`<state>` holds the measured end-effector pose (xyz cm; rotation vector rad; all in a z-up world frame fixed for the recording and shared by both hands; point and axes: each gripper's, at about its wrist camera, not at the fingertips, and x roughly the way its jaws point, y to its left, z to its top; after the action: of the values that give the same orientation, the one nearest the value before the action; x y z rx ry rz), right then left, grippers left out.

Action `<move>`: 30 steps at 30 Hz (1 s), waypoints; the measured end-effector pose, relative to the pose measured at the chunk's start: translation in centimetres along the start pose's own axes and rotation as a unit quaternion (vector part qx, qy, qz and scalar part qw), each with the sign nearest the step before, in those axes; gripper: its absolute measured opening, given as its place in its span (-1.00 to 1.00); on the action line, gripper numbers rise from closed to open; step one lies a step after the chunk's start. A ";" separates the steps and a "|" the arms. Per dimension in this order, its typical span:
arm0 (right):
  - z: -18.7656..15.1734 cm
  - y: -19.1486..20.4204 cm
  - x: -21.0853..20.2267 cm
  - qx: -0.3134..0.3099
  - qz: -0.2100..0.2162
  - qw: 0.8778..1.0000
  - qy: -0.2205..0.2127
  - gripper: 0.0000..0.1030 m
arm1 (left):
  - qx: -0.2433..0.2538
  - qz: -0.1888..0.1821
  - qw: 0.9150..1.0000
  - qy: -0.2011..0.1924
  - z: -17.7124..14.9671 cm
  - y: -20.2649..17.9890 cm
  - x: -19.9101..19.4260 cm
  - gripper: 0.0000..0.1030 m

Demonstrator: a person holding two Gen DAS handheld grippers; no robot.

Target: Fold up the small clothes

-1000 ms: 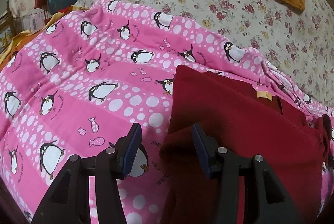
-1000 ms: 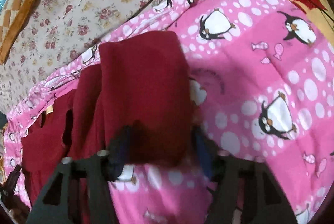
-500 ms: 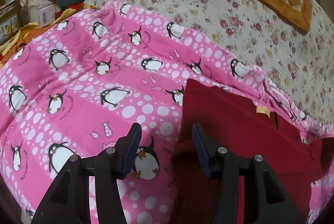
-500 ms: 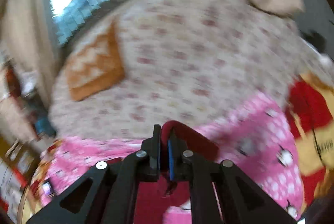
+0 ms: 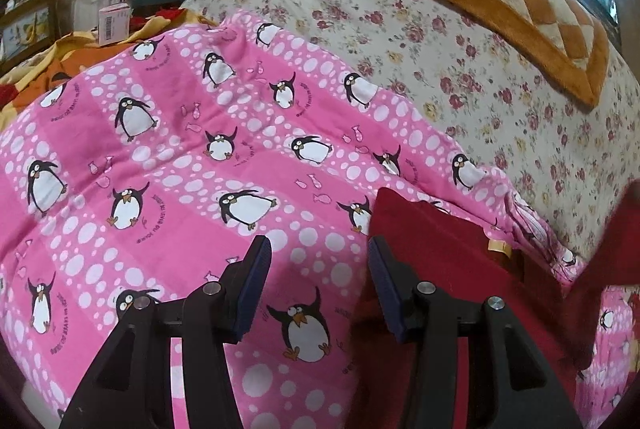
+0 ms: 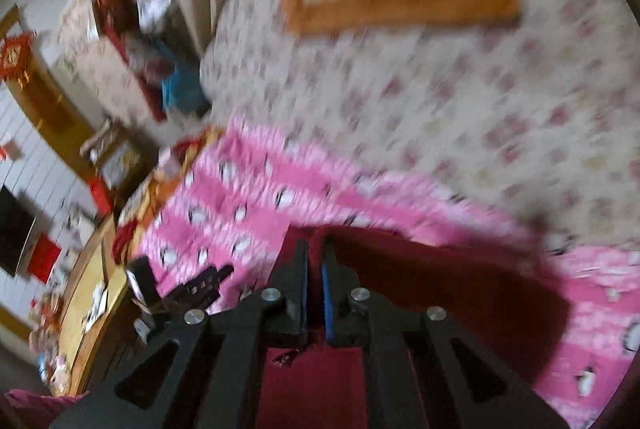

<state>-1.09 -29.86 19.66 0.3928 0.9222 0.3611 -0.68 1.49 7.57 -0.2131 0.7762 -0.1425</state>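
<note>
Red garment (image 5: 448, 261) lies on the pink penguin blanket (image 5: 168, 157) spread over the bed, one edge lifted. Right gripper (image 6: 315, 257) is clamped on that raised cloth. Left gripper (image 5: 316, 261) hangs above the blanket, jaws apart and empty.

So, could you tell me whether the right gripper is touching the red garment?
Touching: the right wrist view shows the right gripper shut on a fold of the red garment.
</note>
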 end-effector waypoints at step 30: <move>-19.3 -12.1 -5.9 0.115 -0.147 0.982 -0.001 0.26 | 0.083 -0.056 0.991 0.088 -1.2 -8.9 7.0 -0.33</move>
<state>-18.58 -39.76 7.54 0.4597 1.0077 -0.0177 2.97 -8.78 4.15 -0.0879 0.9229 -0.3348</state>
